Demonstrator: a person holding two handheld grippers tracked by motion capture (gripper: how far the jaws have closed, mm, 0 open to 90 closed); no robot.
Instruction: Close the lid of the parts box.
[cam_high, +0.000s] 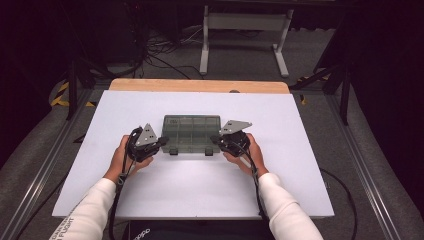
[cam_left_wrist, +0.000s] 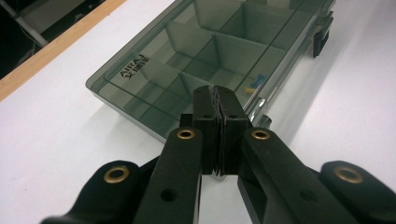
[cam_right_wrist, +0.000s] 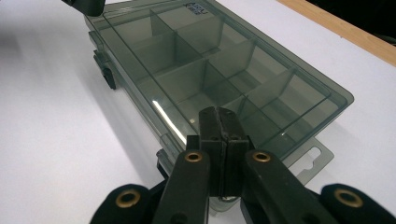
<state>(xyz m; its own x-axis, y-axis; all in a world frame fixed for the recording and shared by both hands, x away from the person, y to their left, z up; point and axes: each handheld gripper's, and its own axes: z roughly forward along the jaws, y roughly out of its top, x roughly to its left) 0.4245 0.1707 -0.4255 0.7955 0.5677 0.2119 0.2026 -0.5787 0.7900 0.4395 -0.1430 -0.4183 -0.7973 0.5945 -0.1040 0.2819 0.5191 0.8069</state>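
Observation:
A smoky see-through compartment box (cam_high: 191, 134) lies with its lid closed in the middle of the white board (cam_high: 150, 195). My left gripper (cam_high: 162, 142) is at its left end and my right gripper (cam_high: 214, 139) at its right end. In the left gripper view the jaws (cam_left_wrist: 217, 89) are shut pad to pad, nothing between them, with the tips over the near corner of the box (cam_left_wrist: 205, 51). A small yellow and blue piece (cam_left_wrist: 252, 85) lies in one compartment. In the right gripper view the jaws (cam_right_wrist: 218, 111) are likewise shut and empty, at the edge of the box (cam_right_wrist: 210, 65).
Two black latches (cam_high: 172, 151) sit on the box's front side. A hang tab (cam_right_wrist: 313, 161) sticks out from its right end. The wooden table edge (cam_high: 200, 86) runs behind the board. A white stand (cam_high: 245, 30) and cables are on the floor beyond.

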